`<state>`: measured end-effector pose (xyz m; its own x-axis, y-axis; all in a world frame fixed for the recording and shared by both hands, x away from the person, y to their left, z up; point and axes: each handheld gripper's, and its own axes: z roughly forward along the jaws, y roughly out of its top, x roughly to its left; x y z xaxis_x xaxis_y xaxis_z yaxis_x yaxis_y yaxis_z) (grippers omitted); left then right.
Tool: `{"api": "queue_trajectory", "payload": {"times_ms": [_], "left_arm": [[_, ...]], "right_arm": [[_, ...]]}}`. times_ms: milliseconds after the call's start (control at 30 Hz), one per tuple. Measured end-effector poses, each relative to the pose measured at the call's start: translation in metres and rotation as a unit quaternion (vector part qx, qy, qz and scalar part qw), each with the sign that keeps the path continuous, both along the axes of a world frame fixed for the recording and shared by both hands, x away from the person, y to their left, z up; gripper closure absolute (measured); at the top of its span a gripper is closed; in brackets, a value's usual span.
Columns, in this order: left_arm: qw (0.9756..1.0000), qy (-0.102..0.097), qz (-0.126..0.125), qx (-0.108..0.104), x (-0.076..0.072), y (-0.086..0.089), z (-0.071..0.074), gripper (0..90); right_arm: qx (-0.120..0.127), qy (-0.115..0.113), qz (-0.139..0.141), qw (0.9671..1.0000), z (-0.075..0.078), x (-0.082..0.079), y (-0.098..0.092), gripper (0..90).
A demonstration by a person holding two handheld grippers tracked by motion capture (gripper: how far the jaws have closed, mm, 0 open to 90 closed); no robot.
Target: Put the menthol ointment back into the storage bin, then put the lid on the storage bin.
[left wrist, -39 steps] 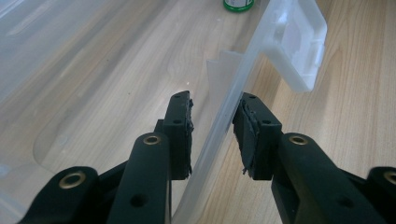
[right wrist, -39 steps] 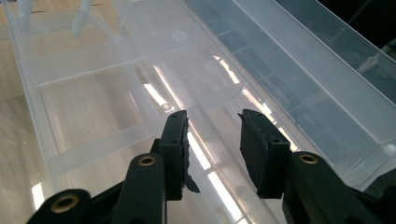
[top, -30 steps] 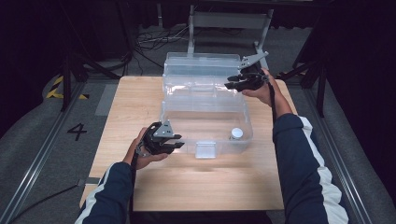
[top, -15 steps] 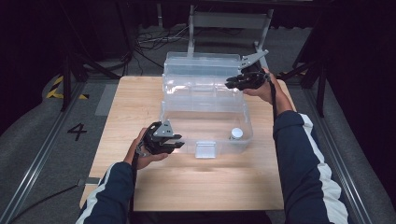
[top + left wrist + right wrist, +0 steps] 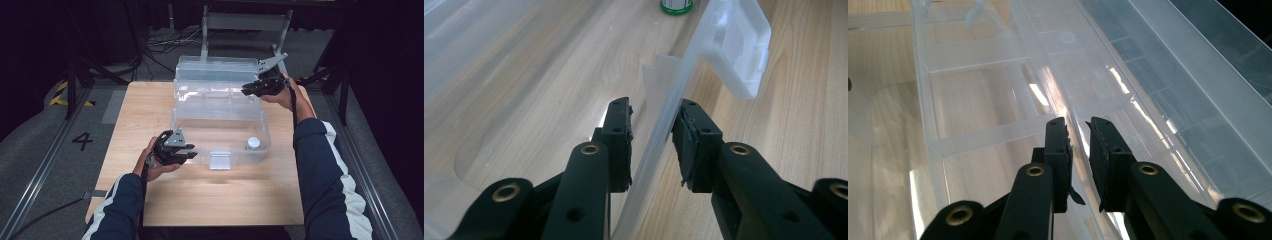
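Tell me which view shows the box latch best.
The left gripper view: the latch hangs large and sharp on the box front wall, beyond the left gripper, whose jaws straddle that wall. The high view shows the latch small, at mid front. The right gripper view looks along tray dividers instead.

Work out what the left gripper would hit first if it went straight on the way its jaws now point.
The left gripper straddles the front wall of the clear box, so it would slide along that wall. The latch looks like the first thing ahead, though depth is hard to judge.
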<state>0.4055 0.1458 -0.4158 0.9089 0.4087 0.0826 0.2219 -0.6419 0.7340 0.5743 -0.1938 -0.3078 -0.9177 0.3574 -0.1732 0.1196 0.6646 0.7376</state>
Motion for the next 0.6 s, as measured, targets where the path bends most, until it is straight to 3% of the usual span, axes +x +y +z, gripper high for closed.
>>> {"api": "queue_trajectory", "payload": {"times_ms": [600], "left_arm": [[1.0, 0.003, 0.004, 0.0, 0.0, -0.0004, 0.0003, 69.4]], "right_arm": [[-0.003, 0.004, 0.011, 0.9999, 0.002, -0.0009, 0.0009, 81.1]]}}
